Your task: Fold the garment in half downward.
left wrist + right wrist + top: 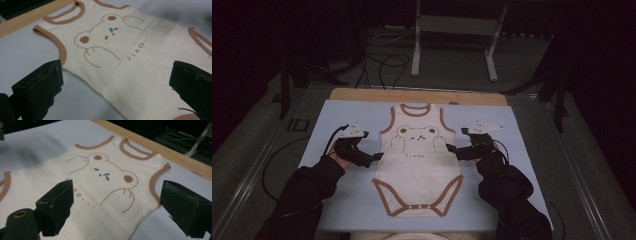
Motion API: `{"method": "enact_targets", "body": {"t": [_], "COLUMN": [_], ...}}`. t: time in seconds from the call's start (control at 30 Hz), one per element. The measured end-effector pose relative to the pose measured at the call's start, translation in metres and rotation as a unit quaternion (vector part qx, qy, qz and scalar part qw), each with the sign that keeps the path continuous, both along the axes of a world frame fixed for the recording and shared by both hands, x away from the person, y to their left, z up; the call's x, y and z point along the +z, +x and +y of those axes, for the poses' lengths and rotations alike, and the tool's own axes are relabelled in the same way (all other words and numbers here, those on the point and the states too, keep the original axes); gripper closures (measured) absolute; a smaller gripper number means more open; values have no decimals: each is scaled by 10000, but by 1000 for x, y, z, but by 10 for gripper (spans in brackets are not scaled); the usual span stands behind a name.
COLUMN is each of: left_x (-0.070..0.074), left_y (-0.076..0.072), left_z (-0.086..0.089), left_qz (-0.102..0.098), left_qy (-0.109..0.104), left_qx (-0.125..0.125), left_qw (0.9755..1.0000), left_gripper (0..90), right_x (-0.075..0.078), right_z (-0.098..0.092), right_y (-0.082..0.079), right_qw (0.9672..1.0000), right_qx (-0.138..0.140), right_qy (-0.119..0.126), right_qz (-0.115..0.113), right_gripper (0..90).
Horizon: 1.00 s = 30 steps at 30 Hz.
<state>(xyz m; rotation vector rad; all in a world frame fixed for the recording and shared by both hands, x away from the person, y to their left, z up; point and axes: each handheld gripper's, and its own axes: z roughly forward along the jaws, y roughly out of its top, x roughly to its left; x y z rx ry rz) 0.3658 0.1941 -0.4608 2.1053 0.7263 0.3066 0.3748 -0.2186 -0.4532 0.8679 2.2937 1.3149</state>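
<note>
Both tools, left tool (374,158) and right tool (453,149), stand spread beside the bodysuit (418,160); uneven pinches risk bunching its side seams.

Left gripper (378,157) jaws spread wide, right gripper (451,148) likewise, both pointing inward, forearms low.

Bodysuit (419,165) lying flat, centre of mat (342,112), neck end twd far edge. Left gripper (374,159) sitting at its left side, right gripper (453,149) at its right, w/ wooden table edge (362,94) showing behind mat.
</note>
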Motion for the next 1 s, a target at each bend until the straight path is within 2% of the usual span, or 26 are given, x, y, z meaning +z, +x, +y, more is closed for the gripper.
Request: {"method": "enact_targets", "body": {"t": [0.33, 0.37, 0.4, 0.43, 0.53, 0.57, 0.67, 0.7, 0.73, 0.83, 0.87, 0.9, 0.97, 1.0], "left_x": [-13, -16, -16, -20, -24, -28, -31, -35, -35, -39, -39, -42, -43, -45], "left_y": [15, 19, 19, 22, 25, 27, 28, 30, 30, 33, 33, 36, 36, 39], "left_z": [-15, -17, -17, -19, -21, -23, -25, -27, -27, -28, -28, -27, -27, -27], "left_qz": [182, 213, 213, 278, 353, 435, 466, 487, 487, 509, 509, 550, 542, 566], "left_qy": [277, 309, 309, 378, 418, 496, 545, 637, 637, 768, 768, 743, 733, 789], "left_qx": [91, 75, 75, 96, 132, 154, 141, 155, 155, 257, 257, 274, 305, 403], "left_qw": [9994, 9993, 9993, 9989, 9984, 9977, 9973, 9967, 9967, 9954, 9954, 9953, 9954, 9945], "left_gripper": [1, 1, 1, 1, 2, 2, 2, 2, 3, 3, 4, 32, 49, 59], "right_x": [-21, -26, -26, -30, -34, -38, -42, -46, -48, -52, -52, -57, -58, -60], "right_z": [1, 2, 2, 2, 3, 5, 5, 5, 5, 5, 5, 5, 6, 7], "right_y": [13, 16, 16, 19, 22, 24, 26, 29, 30, 32, 32, 35, 36, 38], "right_qw": [9996, 9991, 9991, 9988, 9980, 9974, 9968, 9957, 9950, 9936, 9936, 9917, 9915, 9905], "right_qx": [-155, -296, -296, -330, -401, -449, -454, -492, -520, -562, -562, -631, -636, -687], "right_qy": [-97, -177, -177, -165, -243, -333, -374, -448, -483, -552, -552, -614, -636, -683], "right_qz": [209, 238, 238, 321, 413, 447, 545, 646, 709, 806, 806, 942, 942, 976], "right_gripper": [137, 128, 128, 91, 92, 107, 139, 154, 168, 193, 193, 241, 256, 299]}}
